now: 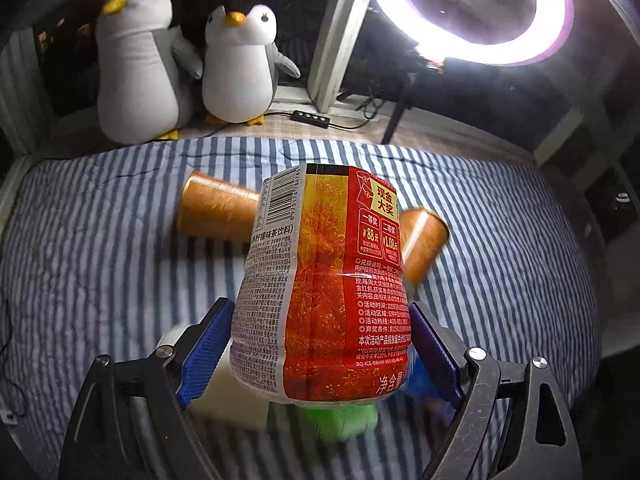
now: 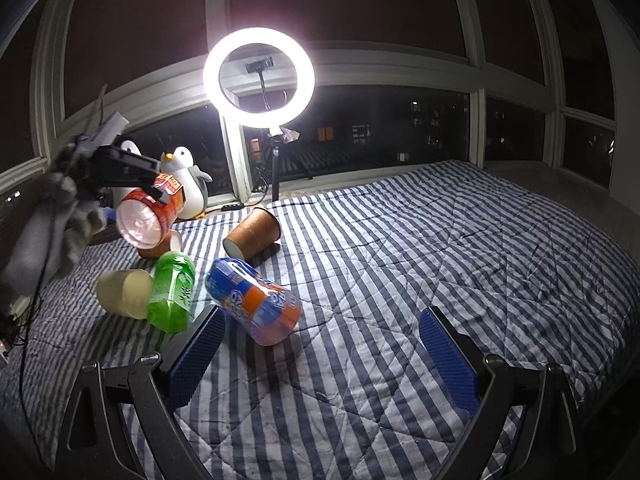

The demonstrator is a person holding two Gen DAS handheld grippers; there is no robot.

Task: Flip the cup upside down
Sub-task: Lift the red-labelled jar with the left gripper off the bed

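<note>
My left gripper (image 1: 320, 344) is shut on a red-orange labelled cup (image 1: 320, 280) and holds it in the air above the bed; the right wrist view shows it tilted, its open mouth (image 2: 140, 224) facing the camera. My right gripper (image 2: 320, 344) is open and empty, low over the striped bedspread (image 2: 400, 280). Several cups lie on their sides: a green one (image 2: 172, 292), a blue-orange one (image 2: 256, 304), a pale cream one (image 2: 124, 292) and two brown paper cups (image 2: 252, 232) (image 1: 216, 210).
Two plush penguins (image 1: 236, 68) stand on the window ledge behind the bed. A lit ring light (image 2: 259, 84) on a tripod stands by the window, with a cable and controller (image 1: 310, 117) on the ledge. Striped bedspread stretches to the right.
</note>
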